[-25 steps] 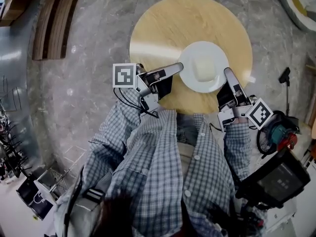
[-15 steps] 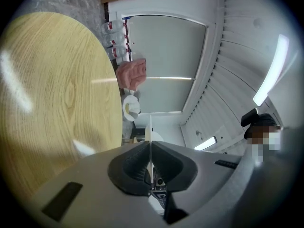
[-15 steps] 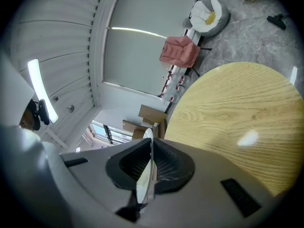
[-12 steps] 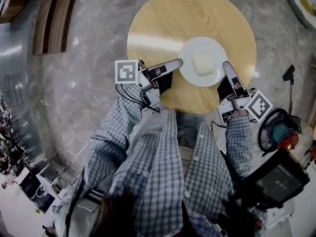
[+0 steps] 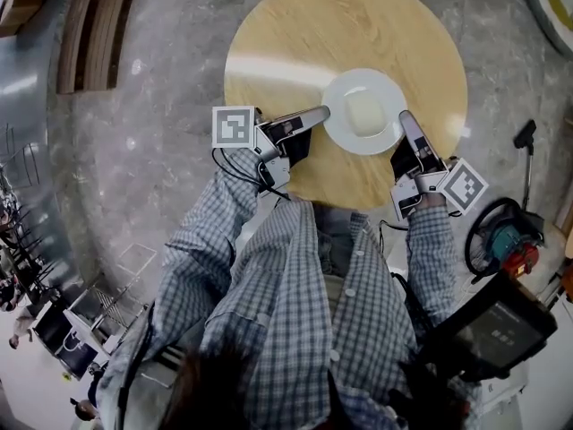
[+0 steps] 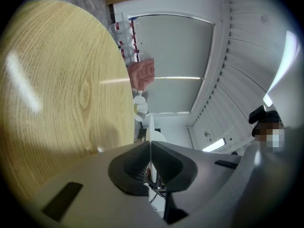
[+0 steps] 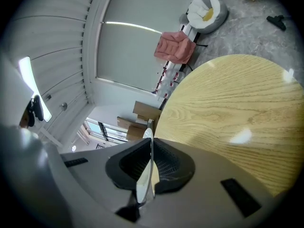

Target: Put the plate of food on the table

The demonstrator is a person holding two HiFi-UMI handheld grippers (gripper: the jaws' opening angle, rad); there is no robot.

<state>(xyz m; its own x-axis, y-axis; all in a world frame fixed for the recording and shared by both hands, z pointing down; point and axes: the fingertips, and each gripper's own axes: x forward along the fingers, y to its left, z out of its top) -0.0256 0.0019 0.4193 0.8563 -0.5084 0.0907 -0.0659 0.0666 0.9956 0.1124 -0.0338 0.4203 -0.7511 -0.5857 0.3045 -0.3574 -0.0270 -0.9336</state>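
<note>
Beside the table, on the grey marbled floor [image 5: 161, 88]: stacked wooden planks [image 5: 89, 25] at upper left, wire rack [image 5: 98, 316] at lower left, black long-handled tool [image 5: 524, 134] and red-and-teal machine [image 5: 506, 240] with coiled cable at right. Close below, person's checked shirt [image 5: 295, 312] and dark screen device [image 5: 492, 330].

Over the near right part of the round wooden table [image 5: 295, 25]: white plate [image 5: 385, 140], carrying 1 pale square block of food [image 5: 364, 113] at its middle. Unclear whether touching the wood.

Left gripper [image 5: 324, 112] clamped on the plate's left rim, right gripper [image 5: 405, 119] clamped on its near right rim, thin white edge pinched between each pair of pads.

Black-and-white square patterns on 2 marker cubes [image 5: 234, 126]; screen marks too small to read.
</note>
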